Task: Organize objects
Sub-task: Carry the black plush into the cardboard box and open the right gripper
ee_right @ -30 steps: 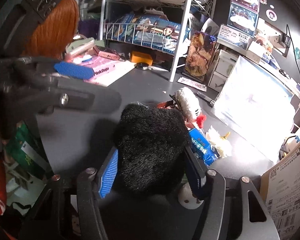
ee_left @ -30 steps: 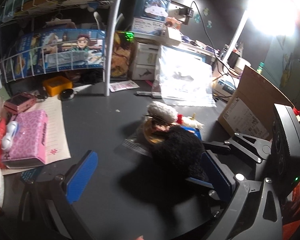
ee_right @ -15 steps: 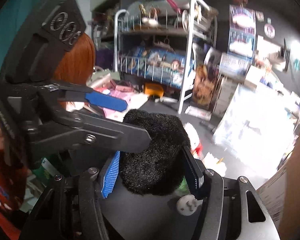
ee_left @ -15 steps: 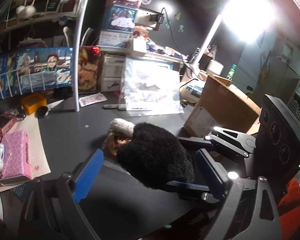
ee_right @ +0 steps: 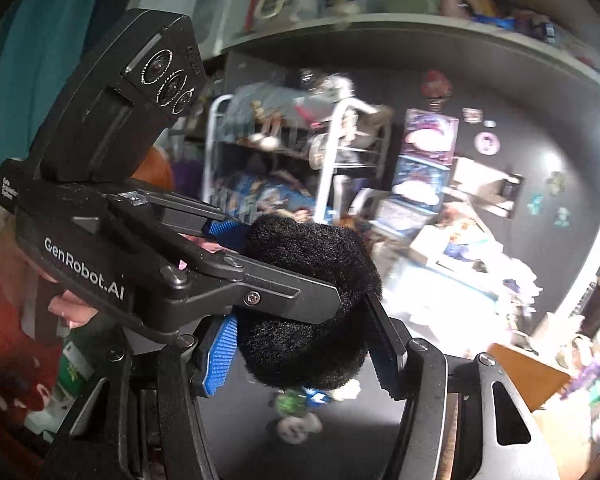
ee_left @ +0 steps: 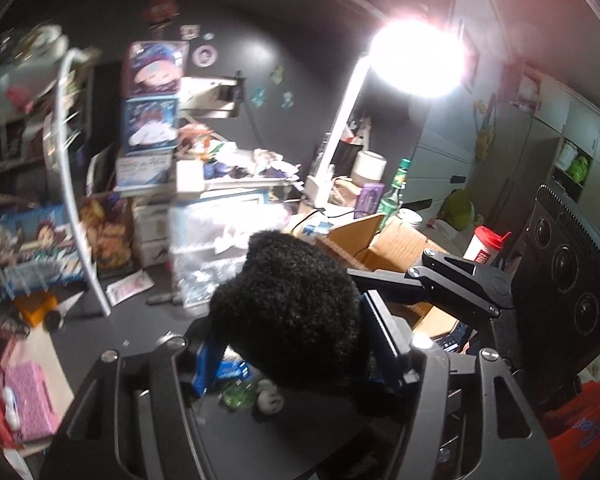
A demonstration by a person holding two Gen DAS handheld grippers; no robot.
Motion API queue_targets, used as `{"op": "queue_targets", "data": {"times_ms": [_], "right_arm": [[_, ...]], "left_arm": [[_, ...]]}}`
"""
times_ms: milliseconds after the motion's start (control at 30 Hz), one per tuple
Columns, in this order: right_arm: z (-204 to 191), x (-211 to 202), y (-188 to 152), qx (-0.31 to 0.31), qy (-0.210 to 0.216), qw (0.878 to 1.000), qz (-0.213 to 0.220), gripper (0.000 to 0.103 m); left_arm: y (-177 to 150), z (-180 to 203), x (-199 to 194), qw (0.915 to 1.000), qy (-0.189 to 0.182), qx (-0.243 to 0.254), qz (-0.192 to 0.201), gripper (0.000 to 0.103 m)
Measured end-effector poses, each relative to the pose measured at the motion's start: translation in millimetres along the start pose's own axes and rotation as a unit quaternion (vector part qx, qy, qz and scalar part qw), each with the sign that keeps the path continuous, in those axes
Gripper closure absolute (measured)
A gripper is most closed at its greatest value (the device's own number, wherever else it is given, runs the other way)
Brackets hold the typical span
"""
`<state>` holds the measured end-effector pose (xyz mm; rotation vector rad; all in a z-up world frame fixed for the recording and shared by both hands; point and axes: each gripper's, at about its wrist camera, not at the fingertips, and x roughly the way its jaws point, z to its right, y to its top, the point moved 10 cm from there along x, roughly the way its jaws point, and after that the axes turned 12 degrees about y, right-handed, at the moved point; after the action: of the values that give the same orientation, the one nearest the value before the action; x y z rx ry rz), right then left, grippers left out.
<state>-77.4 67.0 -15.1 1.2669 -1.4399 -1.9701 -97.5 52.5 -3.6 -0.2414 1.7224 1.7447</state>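
A fuzzy black plush (ee_left: 292,308), rounded and matted, sits pinched between both grippers' fingers. The left gripper (ee_left: 296,344), spread wide a second ago, has just been closing and now presses its sides; the right gripper (ee_right: 300,340) stays clamped. It has left the tabletop (ee_left: 140,328), hanging above.

The left gripper (ee_left: 296,336) is pointing somewhat downward, and its jaws have just been closing; both blue pads (ee_left: 206,354) are now pressing on the black plush (ee_left: 292,312). The right gripper (ee_right: 304,344) is clamping the same plush from the other side, its fingers crossing the left one's. A hand (ee_right: 66,306) is gripping the left gripper's handle.
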Motion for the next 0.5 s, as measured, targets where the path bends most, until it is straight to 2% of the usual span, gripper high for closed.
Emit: {"op": "queue_targets", "data": {"times_ms": [133,300,500], "right_arm": [[36.9,-34.0,-9.2,0.032,-0.032,0.999,-0.007,0.049],[87.7,-69.7,-32.4,0.081,-0.064,0.994,-0.035,0.049],[135.3,-83.9,-66.1,0.15,-0.062,0.983,-0.09,0.049]], "left_arm": [[22.5,41.9,24.5,0.9992,-0.024,0.028,-0.013,0.042],[39.2,96.7,71.4,0.995,-0.061,0.053,-0.058,0.042],[37.3,137.7,124.1,0.9866,-0.071,0.073,-0.127,0.042]]}}
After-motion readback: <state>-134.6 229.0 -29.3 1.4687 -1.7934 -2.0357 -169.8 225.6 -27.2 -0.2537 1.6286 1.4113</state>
